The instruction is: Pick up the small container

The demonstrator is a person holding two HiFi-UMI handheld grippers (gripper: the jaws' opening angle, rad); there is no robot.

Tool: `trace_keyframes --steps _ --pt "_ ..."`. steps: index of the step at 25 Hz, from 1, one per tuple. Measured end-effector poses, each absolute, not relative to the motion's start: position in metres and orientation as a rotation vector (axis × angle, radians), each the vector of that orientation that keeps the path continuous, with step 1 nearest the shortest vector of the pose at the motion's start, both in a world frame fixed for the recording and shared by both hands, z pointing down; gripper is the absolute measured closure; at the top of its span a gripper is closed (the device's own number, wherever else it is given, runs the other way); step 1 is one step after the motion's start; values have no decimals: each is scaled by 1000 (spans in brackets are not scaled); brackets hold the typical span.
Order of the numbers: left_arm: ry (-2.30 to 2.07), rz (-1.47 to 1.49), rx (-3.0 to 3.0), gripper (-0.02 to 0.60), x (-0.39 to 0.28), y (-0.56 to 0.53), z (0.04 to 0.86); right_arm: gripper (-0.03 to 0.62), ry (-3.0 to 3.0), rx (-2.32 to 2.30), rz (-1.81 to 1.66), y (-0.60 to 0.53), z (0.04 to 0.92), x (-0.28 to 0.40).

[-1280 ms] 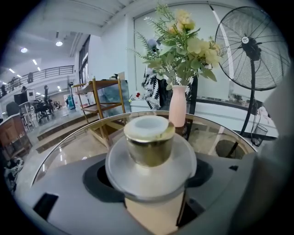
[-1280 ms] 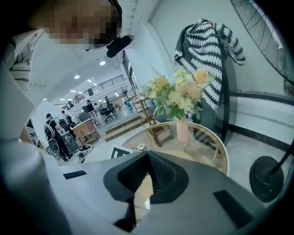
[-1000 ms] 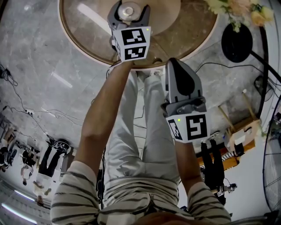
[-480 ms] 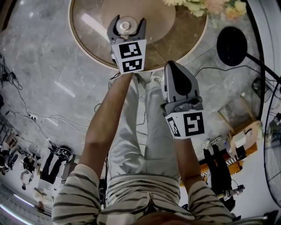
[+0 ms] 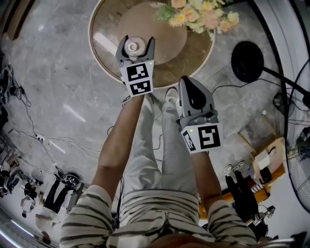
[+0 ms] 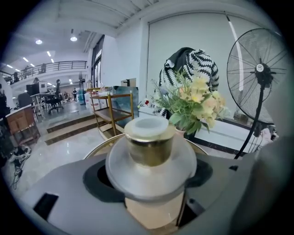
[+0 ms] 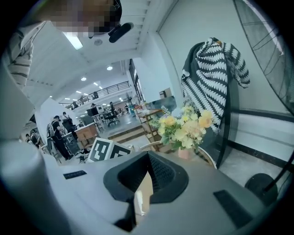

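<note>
The small container (image 5: 133,47) is a gold pot with a white cap and a wide translucent white collar. My left gripper (image 5: 134,48) is shut on it and holds it in the air over the round table (image 5: 104,58). In the left gripper view the container (image 6: 149,142) fills the centre, with the left gripper (image 6: 149,176) closed on its sides below the collar. My right gripper (image 5: 190,83) is nearer my body, over the floor, shut and empty. In the right gripper view the right gripper (image 7: 146,176) has its dark pads together with nothing between them.
A vase of yellow and pink flowers (image 5: 193,12) stands at the table's far side. A standing fan's black base (image 5: 247,60) is on the floor at the right, and a wooden stool (image 5: 264,155) lies further right. Cables run across the marble floor.
The table has slid down and looks smaller, and the flowers have come fully into view. Both grippers hold their poses, and the left one still carries the container.
</note>
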State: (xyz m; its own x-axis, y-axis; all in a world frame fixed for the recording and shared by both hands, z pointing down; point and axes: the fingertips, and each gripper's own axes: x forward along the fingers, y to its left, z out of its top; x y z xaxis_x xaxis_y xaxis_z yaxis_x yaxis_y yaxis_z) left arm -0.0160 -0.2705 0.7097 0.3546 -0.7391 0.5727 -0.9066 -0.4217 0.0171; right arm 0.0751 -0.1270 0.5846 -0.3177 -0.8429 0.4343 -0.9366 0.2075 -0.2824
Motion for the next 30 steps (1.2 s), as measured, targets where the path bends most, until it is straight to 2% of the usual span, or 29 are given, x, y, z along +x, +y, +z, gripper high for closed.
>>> trace_keyframes --steps 30 --pt "-1502 536 2367 250 -37 -220 446 586 -2415 1748 581 -139 398 75"
